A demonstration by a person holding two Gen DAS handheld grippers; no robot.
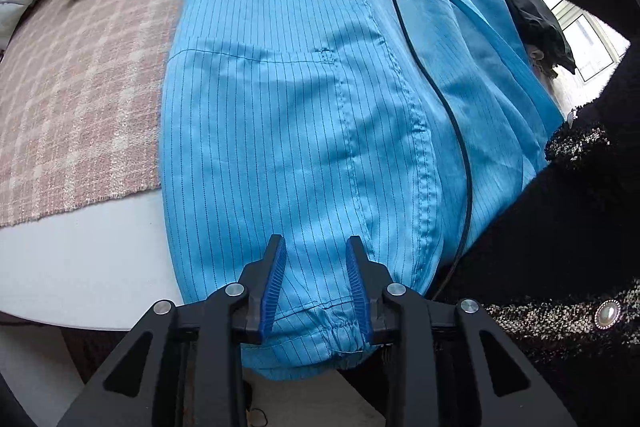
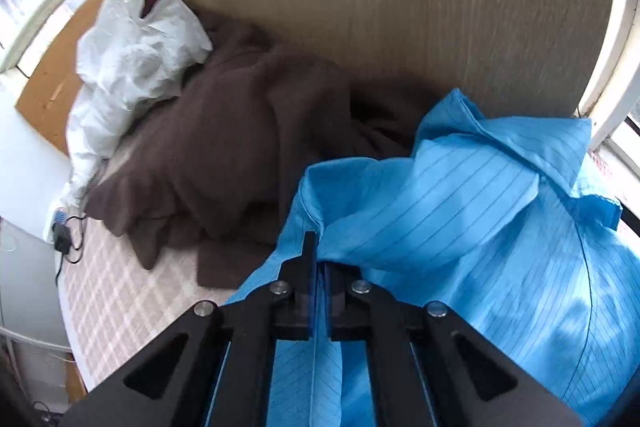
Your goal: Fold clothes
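A light blue pinstriped garment (image 1: 288,115) lies stretched lengthwise over a pink checked cloth (image 1: 80,99) on a white table (image 1: 92,259). My left gripper (image 1: 316,247) is open, its blue pads (image 1: 276,283) on either side of the garment's elastic hem at the near table edge. My right gripper (image 2: 318,247) is shut on a bunched fold of the same blue garment (image 2: 460,227) near its collar end and holds it up.
A brown garment (image 2: 240,155) lies crumpled at the far end against a wooden panel (image 2: 380,7), with a white plastic bag (image 2: 132,67) beside it. A black cable (image 1: 432,83) runs over the blue garment. The person's black sleeve (image 1: 560,227) is at right.
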